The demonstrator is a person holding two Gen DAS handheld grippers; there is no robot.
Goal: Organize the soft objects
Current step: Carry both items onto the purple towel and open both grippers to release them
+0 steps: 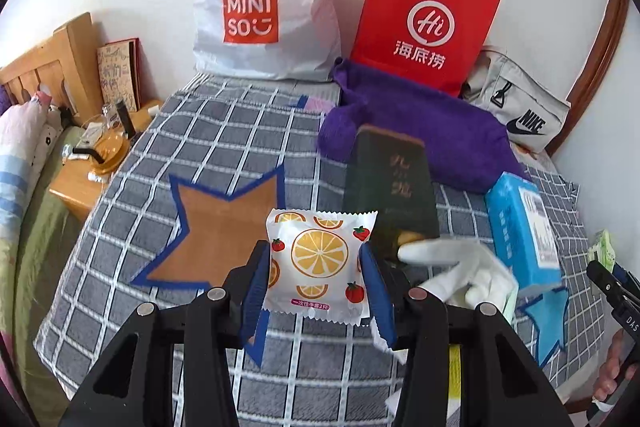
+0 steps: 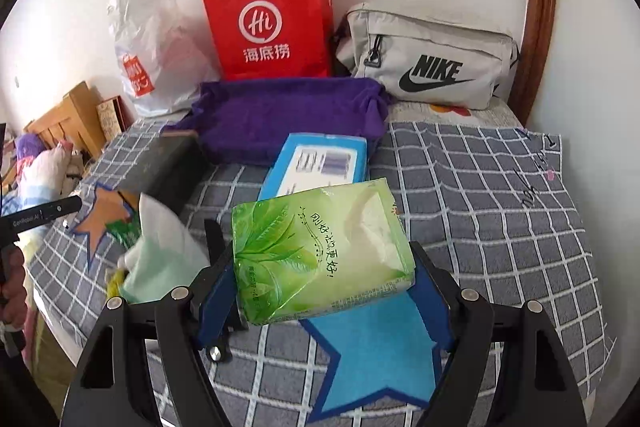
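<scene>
Left gripper (image 1: 318,281): our jaws pinch a glossy square orange-print sachet (image 1: 320,249).
Right gripper (image 2: 326,289): our jaws pinch a crinkly green tissue pack (image 2: 320,247).

Orange-slice-printed sachet (image 1: 320,259), green tissue pack (image 2: 320,255)

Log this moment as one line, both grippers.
left gripper: shut on orange-print sachet | right gripper: shut on green tissue pack | both above checked cloth

My left gripper (image 1: 316,267): blue pads clamp a held packet.
My right gripper (image 2: 324,279): blue pads clamp a held pack.
</scene>
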